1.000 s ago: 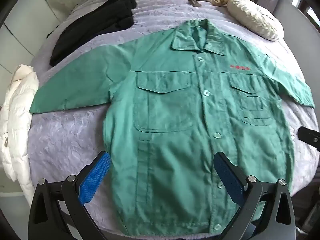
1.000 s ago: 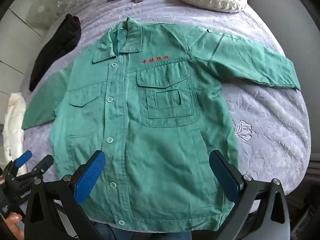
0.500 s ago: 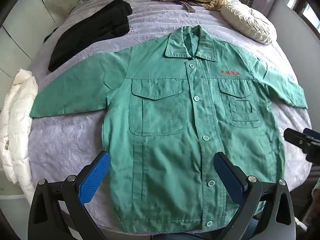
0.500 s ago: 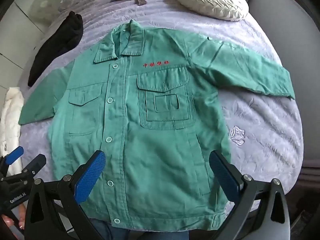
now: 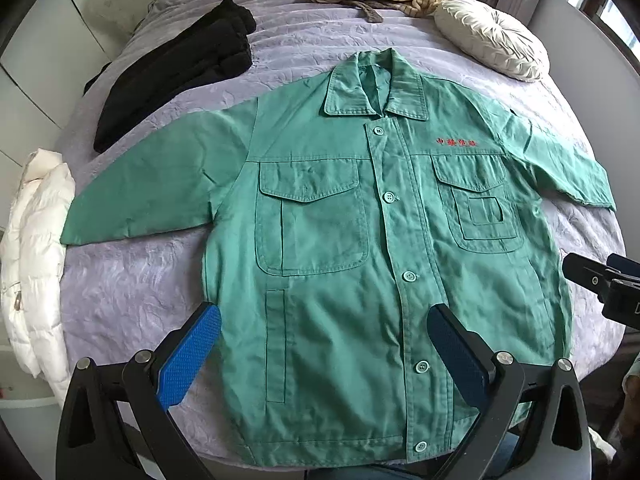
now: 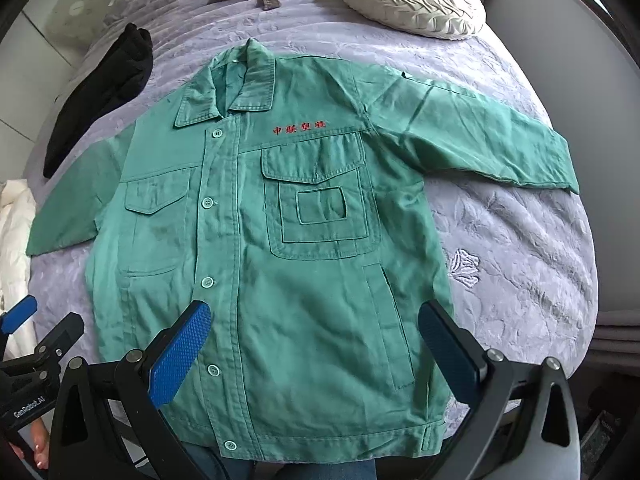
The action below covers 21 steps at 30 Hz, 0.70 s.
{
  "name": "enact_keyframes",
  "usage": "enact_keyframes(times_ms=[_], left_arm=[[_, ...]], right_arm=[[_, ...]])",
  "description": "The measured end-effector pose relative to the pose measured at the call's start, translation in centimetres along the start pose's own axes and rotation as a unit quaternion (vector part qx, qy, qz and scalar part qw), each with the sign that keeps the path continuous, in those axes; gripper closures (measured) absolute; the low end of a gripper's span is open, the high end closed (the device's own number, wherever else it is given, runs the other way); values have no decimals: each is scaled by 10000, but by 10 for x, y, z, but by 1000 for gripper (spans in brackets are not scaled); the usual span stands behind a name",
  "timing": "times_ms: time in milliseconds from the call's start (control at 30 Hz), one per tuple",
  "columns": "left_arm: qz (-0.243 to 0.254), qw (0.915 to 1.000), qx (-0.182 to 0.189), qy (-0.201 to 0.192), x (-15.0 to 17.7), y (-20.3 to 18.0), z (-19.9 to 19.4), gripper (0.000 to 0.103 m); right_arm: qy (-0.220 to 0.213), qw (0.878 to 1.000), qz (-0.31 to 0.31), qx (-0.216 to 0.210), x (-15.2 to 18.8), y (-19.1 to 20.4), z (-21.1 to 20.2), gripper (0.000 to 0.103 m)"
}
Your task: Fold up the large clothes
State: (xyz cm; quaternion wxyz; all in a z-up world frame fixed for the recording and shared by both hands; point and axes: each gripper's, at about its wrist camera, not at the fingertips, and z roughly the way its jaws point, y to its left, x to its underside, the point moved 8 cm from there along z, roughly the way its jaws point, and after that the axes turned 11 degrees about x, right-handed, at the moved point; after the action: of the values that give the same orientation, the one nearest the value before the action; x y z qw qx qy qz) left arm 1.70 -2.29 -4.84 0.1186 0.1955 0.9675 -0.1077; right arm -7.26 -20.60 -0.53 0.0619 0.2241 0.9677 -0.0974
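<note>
Lilac quilted bedding [image 5: 132,292] covers the bed under both tools, and just ahead of the left gripper [image 5: 324,320] and the right gripper [image 6: 314,316], each spread wide with nothing between its blue pads, a green work jacket [image 5: 332,280] lies buttoned and face up with its hem nearest. It looks like soft, light cotton that will drape and crease rather than slip, so the likely holds are a cuff or shoulder seam. Beyond its collar lie a black garment [image 5: 176,68] and a cream cushion [image 5: 492,44].
</note>
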Motion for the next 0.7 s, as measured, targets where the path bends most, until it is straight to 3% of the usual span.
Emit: enact_keyframes(times_ms=[700], left_arm=[[-7, 10000, -41, 24, -1, 3, -2, 0]], right_arm=[[125, 9999, 11, -10, 4, 2, 4, 0]])
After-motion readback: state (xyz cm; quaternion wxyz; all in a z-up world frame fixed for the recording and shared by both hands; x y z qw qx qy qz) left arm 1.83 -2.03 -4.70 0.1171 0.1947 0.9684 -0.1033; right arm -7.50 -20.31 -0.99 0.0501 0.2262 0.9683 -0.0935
